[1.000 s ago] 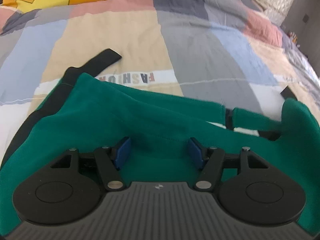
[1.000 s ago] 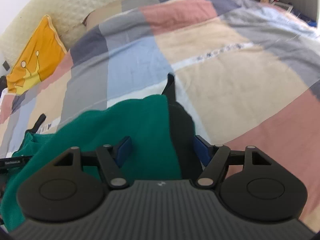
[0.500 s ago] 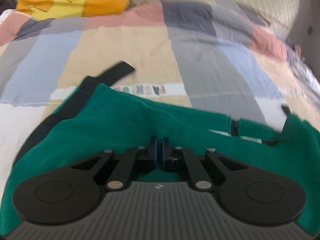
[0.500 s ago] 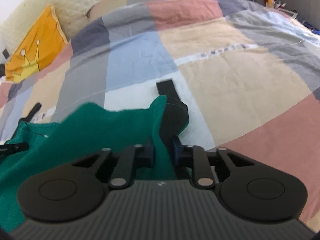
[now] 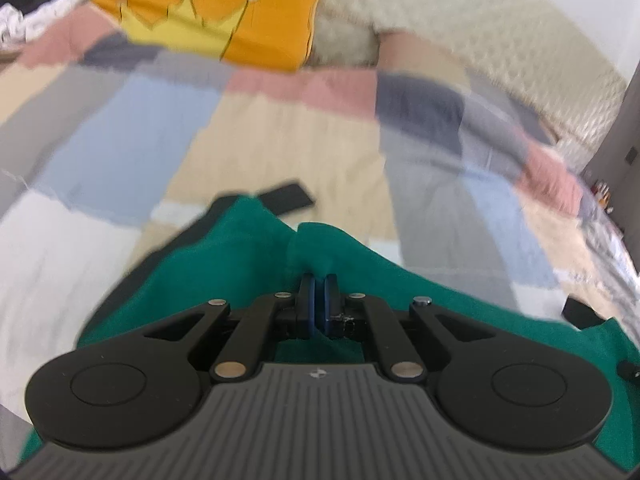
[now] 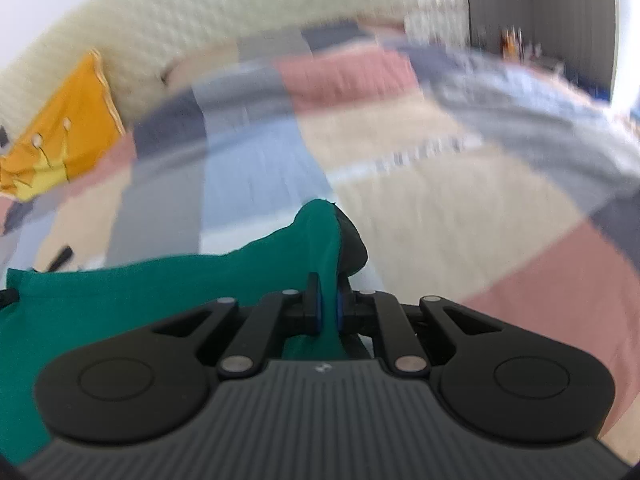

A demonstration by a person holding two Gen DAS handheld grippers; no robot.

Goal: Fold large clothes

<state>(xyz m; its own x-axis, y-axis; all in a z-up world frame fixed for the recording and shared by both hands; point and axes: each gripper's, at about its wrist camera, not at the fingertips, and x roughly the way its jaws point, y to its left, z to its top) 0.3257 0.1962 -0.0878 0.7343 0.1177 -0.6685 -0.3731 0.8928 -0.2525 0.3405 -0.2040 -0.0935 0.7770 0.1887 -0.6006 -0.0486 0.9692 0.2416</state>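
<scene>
- The garment (image 5: 224, 264), green with black trim, lay on the quilt (image 5: 280, 136) directly under both grippers.
- The left gripper (image 5: 319, 300) had its fingers pressed together, pinching a raised tuck of green cloth that stood up at 12 o'clock from the pads.
- The right gripper (image 6: 327, 304) pinched the garment (image 6: 120, 300) at the seam where green met a black panel; the cloth peaked at 12 o'clock from its tips.
- From the right grip, the cloth ran toward 9 o'clock; from the left grip it ran toward 3 o'clock. The long axis therefore appeared to lie between the two grips.
- Free quilt lay ahead at 12 o'clock in both views, toward the pillow (image 5: 208, 12).
- Judgement: both hands held equally, and a fold would likely carry the pinched edge toward 12 o'clock.
</scene>
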